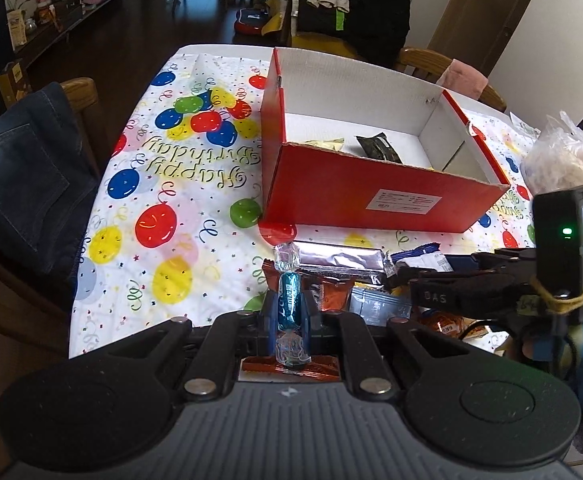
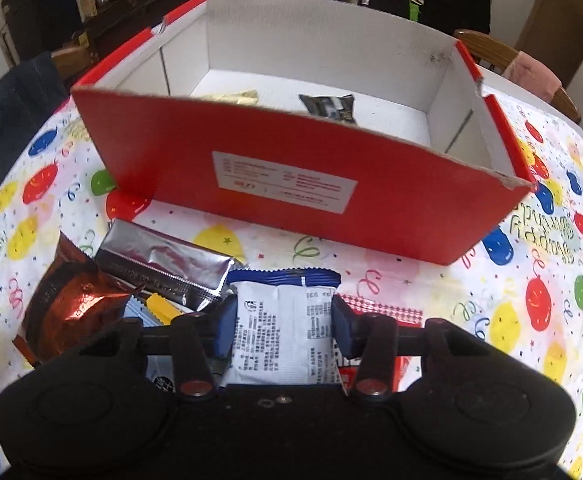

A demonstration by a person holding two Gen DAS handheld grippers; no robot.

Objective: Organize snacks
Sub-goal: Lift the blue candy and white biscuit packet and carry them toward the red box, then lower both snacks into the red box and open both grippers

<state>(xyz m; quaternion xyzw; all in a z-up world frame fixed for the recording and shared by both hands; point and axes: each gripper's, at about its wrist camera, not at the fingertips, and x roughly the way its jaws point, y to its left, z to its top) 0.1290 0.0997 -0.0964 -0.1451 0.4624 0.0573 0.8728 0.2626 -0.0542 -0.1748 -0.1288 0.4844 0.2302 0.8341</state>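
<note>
Balloon-printed birthday tablecloth (image 1: 163, 208) covers the table, with a dark living room behind it and a pair of jeans (image 1: 23, 184) draped over a wooden chair beside the cloth. An open red cardboard box with a white inside (image 2: 291, 184) stands on the cloth as the landmark; on its floor lie a yellowish packet (image 2: 231, 97) and a dark wrapped bar (image 2: 329, 107). In front of the box, on the near side, lies a loose heap of snacks: a long silver foil packet (image 2: 167, 264) closest to the box's front wall, a crinkled copper-brown foil bag (image 2: 71, 304) beside it, and a white sachet with a blue top edge and printed text (image 2: 283, 320). The left gripper (image 1: 289, 308) is clamped tight on a teal twist-wrapped candy (image 1: 289, 300), held upright above the heap, in front of the box's corner. The right gripper (image 2: 283, 322) straddles the white sachet, its blue pads at the sachet's two side edges; whether they are pressing I cannot tell.
</note>
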